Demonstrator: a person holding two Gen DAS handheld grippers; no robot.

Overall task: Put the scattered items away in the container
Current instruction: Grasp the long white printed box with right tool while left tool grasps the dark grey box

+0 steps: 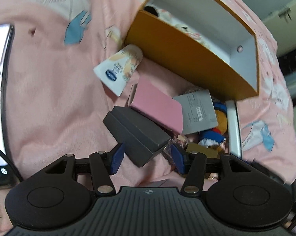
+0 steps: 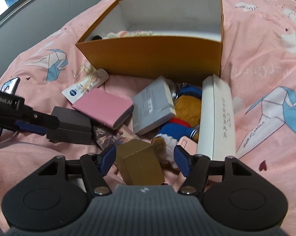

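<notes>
Surface: pink bedcover [image 2: 265, 63] with a paper-crane print.
Container: orange box [image 2: 153, 55] with a white inside, standing open at the far side of the pile; some soft items already lie at its bottom.
Scattered items: dark grey box [image 1: 136, 135] at near left; pink box [image 2: 103, 108] just beyond it; tube of cream [image 2: 85, 87] at far left, its end close to the orange box; grey box [image 2: 152, 108] in the middle, leaning on a plush toy [image 2: 184, 114]; long white box [image 2: 218, 118] at right; gold box [image 2: 140, 161] nearest the camera.
Left gripper [image 1: 147, 157]: jaws partly open, standing either side of the near end of the dark grey box; one blue pad looks close to the box, but no firm clamp is visible.
Right gripper [image 2: 145, 158]: jaws partly open, astride the gold box; the left pad is at its edge, and a gap shows on the right side.
Step in hand: both grippers appear set to pick, one item each.
Next move: close each pair of jaws until the pads press on both sides, lift clear of the pile, then carry over the near wall of the orange box.
</notes>
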